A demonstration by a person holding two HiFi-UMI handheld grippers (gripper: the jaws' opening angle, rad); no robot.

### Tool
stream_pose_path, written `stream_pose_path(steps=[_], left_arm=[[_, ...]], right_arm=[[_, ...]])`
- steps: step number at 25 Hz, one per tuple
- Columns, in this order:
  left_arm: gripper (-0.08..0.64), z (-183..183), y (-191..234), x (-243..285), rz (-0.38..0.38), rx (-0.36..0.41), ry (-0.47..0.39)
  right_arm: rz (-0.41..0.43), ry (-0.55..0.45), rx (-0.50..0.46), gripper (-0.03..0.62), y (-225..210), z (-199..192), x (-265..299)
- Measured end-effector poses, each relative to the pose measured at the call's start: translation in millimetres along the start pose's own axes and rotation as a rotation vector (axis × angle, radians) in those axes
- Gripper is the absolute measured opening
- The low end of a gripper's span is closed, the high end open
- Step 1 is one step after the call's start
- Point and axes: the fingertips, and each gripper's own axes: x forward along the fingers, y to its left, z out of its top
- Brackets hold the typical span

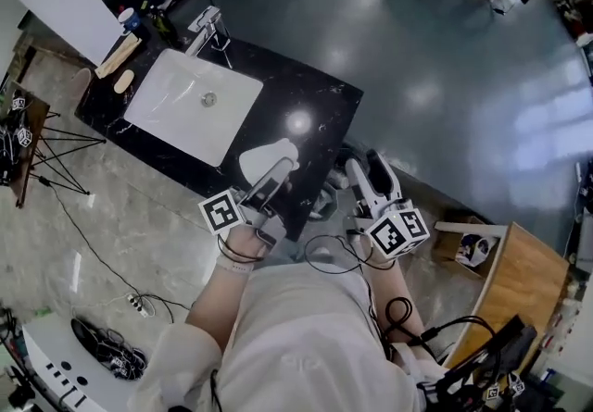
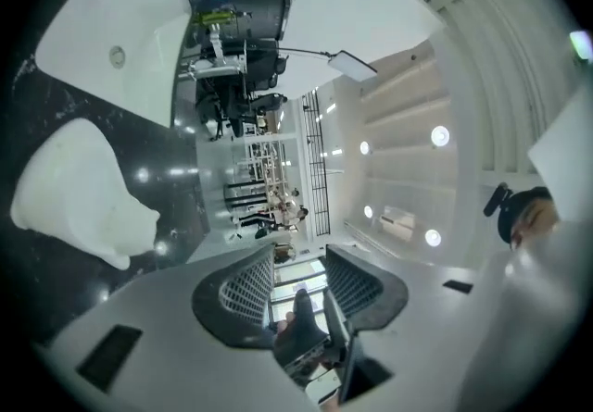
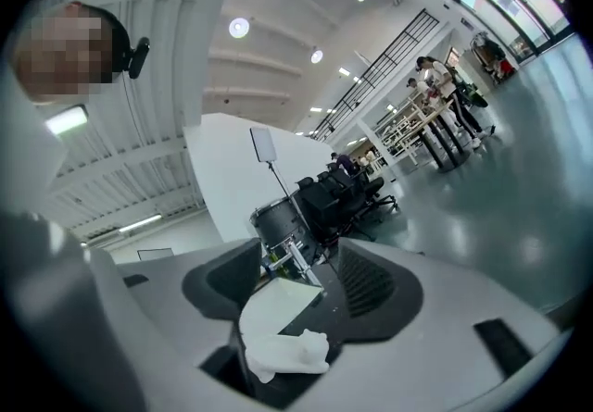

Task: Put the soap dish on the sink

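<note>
On black counter [image 1: 320, 109], near white basin [image 1: 185, 100]: soap dish [image 1: 267, 158], resting free, apparently already delivered. Left gripper [image 2: 298, 257], right gripper [image 3: 298, 253]: jaws apart, empty, clear of the dish, likely because placing is finished.

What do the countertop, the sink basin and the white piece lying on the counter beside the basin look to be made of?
The countertop looks like polished black stone or a stone-look slab, with white flecks and a sharp lamp glare. The sink basin looks like glossy white ceramic, smooth with a metal drain. The white piece is smooth and duller white, perhaps ceramic or plastic; the look leaves it open.
</note>
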Motion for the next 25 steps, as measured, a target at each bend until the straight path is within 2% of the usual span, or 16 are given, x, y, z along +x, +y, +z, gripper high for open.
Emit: stream_pose_path(steps=[6,13,19,25], left_arm=[[0.176,-85,-29,60,-0.062,0.019,0.214],[0.164,-192,-44,118,-0.116,-0.016,0.460],[0.134,-261,-50,143,-0.138,-0.047,0.606],[0.077,-304,-49,151,-0.141,-0.055,0.696]], right_arm=[[-0.100,-0.148,0.025,0.266,-35,52,-84],[-0.240,-0.301,0.094,0.258,-83,87,-184],[-0.340,-0.382,0.140,0.219,-113,97,-251],[-0.395,-0.443,0.165,0.161,-127,101,-295]])
